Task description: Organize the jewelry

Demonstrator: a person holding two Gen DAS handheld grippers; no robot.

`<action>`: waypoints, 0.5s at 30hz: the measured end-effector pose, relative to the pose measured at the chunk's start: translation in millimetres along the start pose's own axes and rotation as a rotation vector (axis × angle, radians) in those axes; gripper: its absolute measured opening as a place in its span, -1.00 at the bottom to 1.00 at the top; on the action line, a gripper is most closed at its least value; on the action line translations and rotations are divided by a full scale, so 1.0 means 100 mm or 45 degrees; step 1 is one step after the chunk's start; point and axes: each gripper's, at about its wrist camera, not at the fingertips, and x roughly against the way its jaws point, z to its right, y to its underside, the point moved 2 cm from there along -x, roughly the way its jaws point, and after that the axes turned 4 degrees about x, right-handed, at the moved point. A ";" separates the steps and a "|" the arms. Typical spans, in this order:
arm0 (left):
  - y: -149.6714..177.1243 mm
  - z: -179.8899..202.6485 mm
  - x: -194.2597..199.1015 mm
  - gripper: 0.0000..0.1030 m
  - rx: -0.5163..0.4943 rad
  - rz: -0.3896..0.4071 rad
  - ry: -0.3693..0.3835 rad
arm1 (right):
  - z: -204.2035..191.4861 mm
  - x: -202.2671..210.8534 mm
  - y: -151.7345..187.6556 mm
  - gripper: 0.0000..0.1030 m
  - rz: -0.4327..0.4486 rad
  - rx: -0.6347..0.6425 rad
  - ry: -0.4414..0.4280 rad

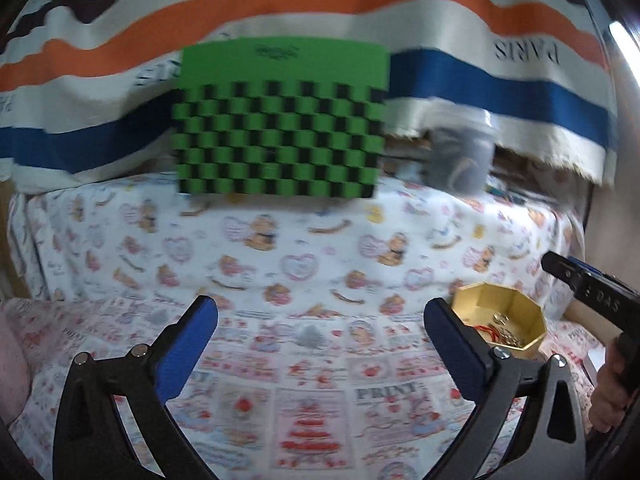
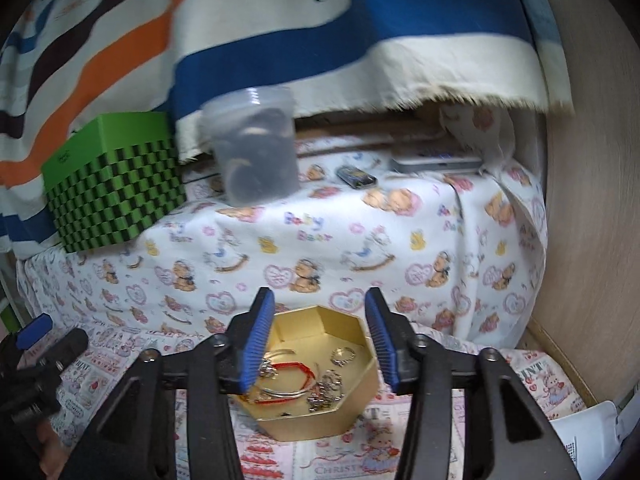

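Printed cloth [image 2: 360,240] with teddy bears and hearts covers the surface, and a striped towel [image 2: 400,20] in orange, blue and cream hangs across the top of both views.

Reading the right wrist view from the left: the left gripper [image 2: 36,344] shows at the lower left edge, blurred. Above it, at mid left, stands a green-and-black checked box [image 2: 112,192], closed. Next comes a clear lidded tub [image 2: 256,148] with dark contents I cannot make out, then a small dark item [image 2: 356,178] and a flat grey device [image 2: 436,164] toward the upper right.

At lower centre sits the gold hexagonal tray [image 2: 320,420], open, holding the jewelry [image 2: 316,376] — a red cord, thin bangles, a ring, a tangle of silver chain. The right gripper [image 2: 320,340] hangs just over it, its blue pads apart and nothing between them; the left pad overlaps the tray's near-left rim in the picture, though contact cannot be told.

In the left wrist view the left gripper [image 1: 320,344] is spread wide over bare cloth, empty, with the tray [image 1: 532,320] at the lower right.

By my reading, the pieces are gathered in the tray and both tools are free — a pause between picks, or the end of loading. The next move likely calls for either a fine pinch on one piece without dragging the tangle, or finding the tray's lid, which is not in view.
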 end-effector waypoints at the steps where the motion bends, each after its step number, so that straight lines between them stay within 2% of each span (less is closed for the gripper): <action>1: 0.00 -0.02 0.04 0.99 -0.003 0.024 -0.018 | -0.04 0.03 0.00 0.26 0.015 0.003 -0.021; 4: 0.01 -0.01 0.13 0.99 -0.030 0.074 -0.055 | -0.22 0.10 0.00 0.48 0.057 0.075 -0.045; 7: 0.02 0.03 0.08 0.99 -0.060 0.034 -0.053 | -0.38 0.18 0.03 0.68 0.111 0.125 -0.041; 10: 0.02 0.05 0.11 0.99 -0.074 0.067 -0.103 | -0.45 0.19 0.06 0.68 0.110 0.123 -0.045; 15: 0.02 0.01 0.09 0.99 -0.047 0.049 -0.106 | -0.53 0.15 0.12 0.69 0.096 0.164 -0.015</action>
